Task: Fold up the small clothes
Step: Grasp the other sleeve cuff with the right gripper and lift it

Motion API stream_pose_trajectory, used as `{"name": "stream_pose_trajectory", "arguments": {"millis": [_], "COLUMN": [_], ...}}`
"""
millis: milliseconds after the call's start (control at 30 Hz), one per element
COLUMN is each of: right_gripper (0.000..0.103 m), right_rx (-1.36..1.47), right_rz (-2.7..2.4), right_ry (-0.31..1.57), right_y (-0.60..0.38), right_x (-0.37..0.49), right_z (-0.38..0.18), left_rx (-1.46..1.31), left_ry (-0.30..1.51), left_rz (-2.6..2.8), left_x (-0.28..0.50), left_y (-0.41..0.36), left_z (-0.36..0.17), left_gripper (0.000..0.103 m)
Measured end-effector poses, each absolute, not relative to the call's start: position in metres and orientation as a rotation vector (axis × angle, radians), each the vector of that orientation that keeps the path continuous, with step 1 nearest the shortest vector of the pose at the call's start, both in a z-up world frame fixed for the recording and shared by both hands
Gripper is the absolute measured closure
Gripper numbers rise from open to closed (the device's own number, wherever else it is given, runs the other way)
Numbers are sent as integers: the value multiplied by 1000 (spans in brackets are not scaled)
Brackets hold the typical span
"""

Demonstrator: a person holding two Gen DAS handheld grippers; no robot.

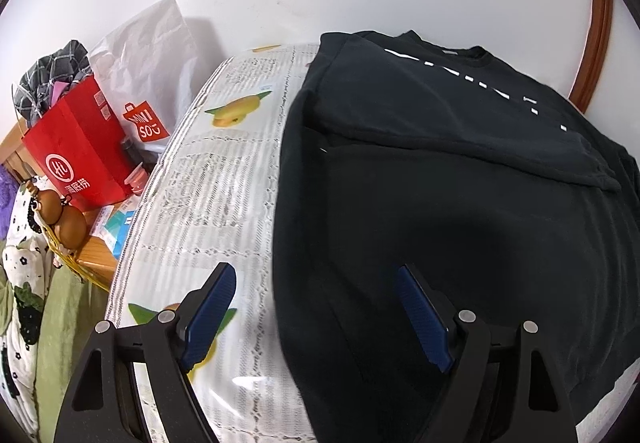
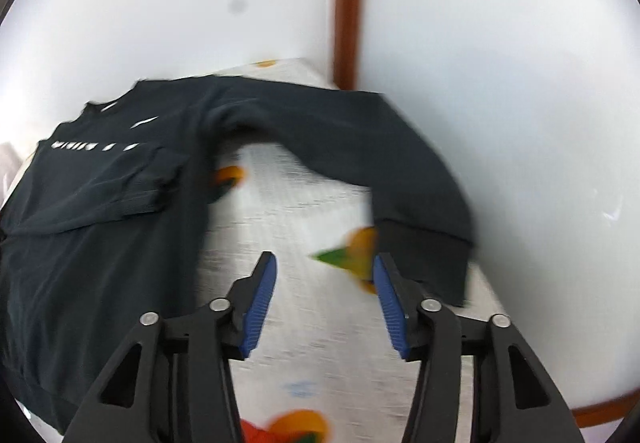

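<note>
A black sweatshirt (image 1: 440, 183) with white lettering lies flat on a table covered by a white fruit-print cloth (image 1: 224, 171). One sleeve (image 1: 460, 123) is folded across its chest. My left gripper (image 1: 316, 275) hangs open above the garment's left edge, one finger over the cloth and the other over the black fabric, holding nothing. In the right wrist view the sweatshirt (image 2: 100, 223) fills the left side, and its other sleeve (image 2: 360, 147) stretches out to the right and bends toward me. Its cuff (image 2: 424, 255) lies just right of my right gripper (image 2: 325, 259), which is open over bare tablecloth (image 2: 312, 211).
Left of the table a low wooden stand holds a red paper bag (image 1: 76, 163), a white shopping bag (image 1: 140, 55) and brown gourds (image 1: 68, 219). Floral bedding (image 1: 24, 283) lies at the far left. A white wall with brown wooden trim (image 2: 348, 3) stands close behind the table.
</note>
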State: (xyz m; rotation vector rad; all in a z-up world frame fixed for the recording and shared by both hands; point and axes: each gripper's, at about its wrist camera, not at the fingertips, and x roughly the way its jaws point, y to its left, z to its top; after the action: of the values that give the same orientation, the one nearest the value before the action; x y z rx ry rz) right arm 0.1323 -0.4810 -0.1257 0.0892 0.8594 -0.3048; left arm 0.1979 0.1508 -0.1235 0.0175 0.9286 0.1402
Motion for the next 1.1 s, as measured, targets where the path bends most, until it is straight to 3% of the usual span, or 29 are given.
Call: {"name": "stream_pose_trajectory", "arguments": {"millis": [633, 700, 867, 1100], "right_gripper": [49, 55, 97, 98], "right_rx": [59, 62, 36, -17], "right_rz": [-330, -343, -348, -356], "right_ry": [931, 918, 916, 865], "right_y": [-514, -516, -517, -488], "right_x": [175, 173, 173, 176], "right_z": [-183, -183, -180, -134], "left_rx": [-23, -32, -42, -55], "left_ry": [984, 982, 972, 956], "left_rz": [168, 166, 151, 122], "left_x": [204, 205, 202, 196], "left_y": [148, 150, 155, 165], "left_z": [-140, -139, -137, -133], "left_gripper": [22, 22, 22, 23]}}
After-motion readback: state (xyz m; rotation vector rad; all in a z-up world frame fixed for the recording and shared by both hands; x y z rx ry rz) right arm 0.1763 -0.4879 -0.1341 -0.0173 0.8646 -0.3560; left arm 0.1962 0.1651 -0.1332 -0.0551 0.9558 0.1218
